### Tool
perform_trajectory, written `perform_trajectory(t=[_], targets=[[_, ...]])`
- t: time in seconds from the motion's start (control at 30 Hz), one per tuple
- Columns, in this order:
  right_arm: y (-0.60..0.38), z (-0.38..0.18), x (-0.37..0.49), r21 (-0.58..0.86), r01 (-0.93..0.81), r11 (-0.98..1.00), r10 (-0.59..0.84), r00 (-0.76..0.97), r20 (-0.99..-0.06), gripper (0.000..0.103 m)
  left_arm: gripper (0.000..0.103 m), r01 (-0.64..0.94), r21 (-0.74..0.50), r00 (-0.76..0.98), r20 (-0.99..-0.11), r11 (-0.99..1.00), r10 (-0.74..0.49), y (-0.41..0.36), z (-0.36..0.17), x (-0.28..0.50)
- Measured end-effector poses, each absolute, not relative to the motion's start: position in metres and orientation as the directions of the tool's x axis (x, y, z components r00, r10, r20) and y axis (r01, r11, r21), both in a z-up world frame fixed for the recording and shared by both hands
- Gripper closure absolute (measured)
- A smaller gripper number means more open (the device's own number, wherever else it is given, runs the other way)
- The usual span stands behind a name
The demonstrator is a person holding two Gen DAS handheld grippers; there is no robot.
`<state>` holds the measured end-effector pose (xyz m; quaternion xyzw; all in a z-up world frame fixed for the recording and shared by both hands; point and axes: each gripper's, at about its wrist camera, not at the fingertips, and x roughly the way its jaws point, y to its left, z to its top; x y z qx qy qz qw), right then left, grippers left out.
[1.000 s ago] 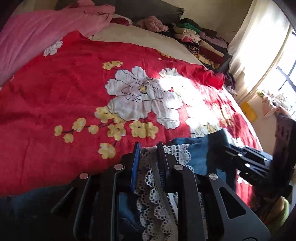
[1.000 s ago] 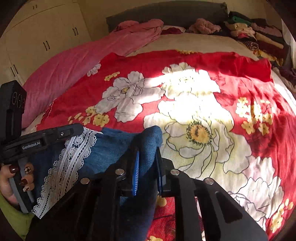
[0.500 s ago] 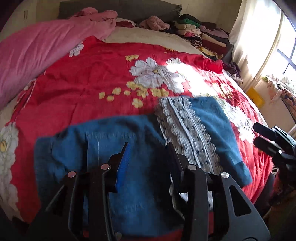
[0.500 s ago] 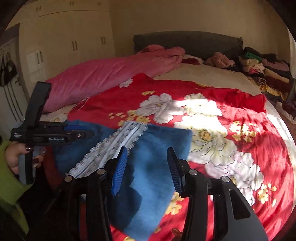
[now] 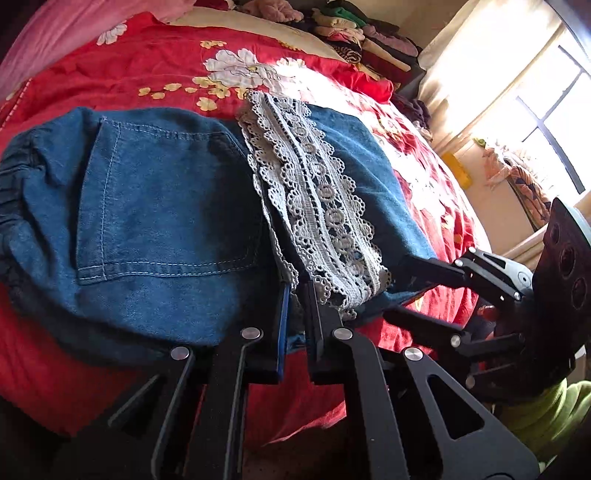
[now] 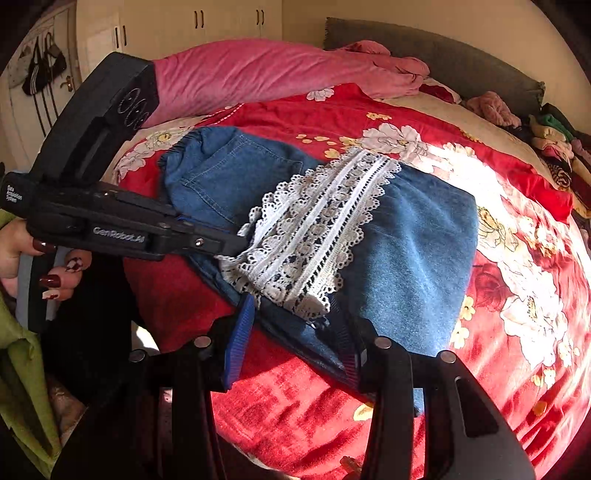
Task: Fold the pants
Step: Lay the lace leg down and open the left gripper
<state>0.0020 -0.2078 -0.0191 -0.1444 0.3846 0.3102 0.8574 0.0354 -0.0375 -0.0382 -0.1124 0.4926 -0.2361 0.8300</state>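
Note:
The blue denim pants (image 5: 155,206) lie folded on the red flowered bedspread (image 5: 110,70), the leg end with its white lace hem (image 5: 317,206) laid over the seat and back pocket. My left gripper (image 5: 295,295) is shut on the near edge of the pants just left of the lace; it also shows in the right wrist view (image 6: 236,240). My right gripper (image 6: 291,325) is open, its jaws spread around the near edge of the pants (image 6: 406,251) below the lace hem (image 6: 317,229). It also shows at the right of the left wrist view (image 5: 402,284).
A pink quilt (image 6: 258,74) lies along the far left of the bed. A pile of folded clothes (image 5: 362,37) sits at the far right by the headboard (image 6: 443,55). A bright window (image 5: 546,110) is at the right, cupboards (image 6: 184,26) behind.
A second ago both grippers held the pants up. They let go with the leg end folded over, and both have come back down to the near edge; the left has shut there.

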Motion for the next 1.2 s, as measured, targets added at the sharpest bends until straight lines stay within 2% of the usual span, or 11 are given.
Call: perform_trajectory(t=[0.17,0.3,0.43,0.57,0.63,0.67,0.7,0.97,1.07,1.13,1.2], targets=[[-0.237,-0.016,0.007,0.034,-0.571,0.82,0.409,0.544,-0.733,0.062,0.1,0.258,-0.309,0.497,-0.77,0.915,-0.4,-0.019,-0.011,0.026],[-0.262,-0.014,0.016,0.123,-0.503,0.855,0.431,0.561,-0.707,0.062,0.097,0.328,-0.314,0.511,-0.734,0.891,-0.447,-0.031,0.015,0.015],[-0.276,-0.017,0.024,0.162,-0.442,0.882,0.416,0.573,-0.706,0.061,0.073,0.348,-0.405,0.408,-0.746,0.845,-0.526,-0.062,-0.002,0.023],[-0.292,-0.016,0.025,0.2,-0.404,0.893,0.421,0.591,-0.688,0.06,0.062,0.284,-0.444,0.345,-0.78,0.85,-0.522,-0.073,-0.027,0.038],[-0.299,-0.016,0.027,0.222,-0.382,0.897,0.423,0.596,-0.683,0.06,0.067,0.263,-0.425,0.351,-0.794,0.866,-0.496,-0.075,-0.034,0.042],[-0.302,-0.016,0.028,0.233,-0.375,0.897,0.426,0.596,-0.681,0.06,0.078,0.268,-0.425,0.361,-0.788,0.864,-0.499,-0.076,-0.035,0.043],[-0.304,-0.017,0.029,0.239,-0.369,0.898,0.426,0.597,-0.68,0.06,0.103,0.272,-0.415,0.372,-0.787,0.868,-0.492,-0.077,-0.034,0.042],[-0.286,-0.007,0.02,0.188,-0.423,0.886,0.433,0.615,-0.659,0.06,0.102,0.291,-0.285,0.466,-0.791,0.913,-0.396,-0.046,-0.003,0.03],[-0.275,-0.014,0.022,0.143,-0.435,0.889,0.404,0.598,-0.692,0.06,0.095,0.266,-0.299,0.399,-0.831,0.916,-0.387,-0.042,-0.028,0.035],[-0.272,-0.016,0.021,0.09,-0.42,0.903,0.355,0.61,-0.708,0.06,0.074,0.262,-0.3,0.399,-0.832,0.917,-0.386,-0.041,-0.031,0.032],[-0.274,-0.011,0.019,0.067,-0.415,0.907,0.341,0.633,-0.695,0.06,0.066,0.262,-0.297,0.411,-0.826,0.918,-0.384,-0.039,-0.025,0.03]])
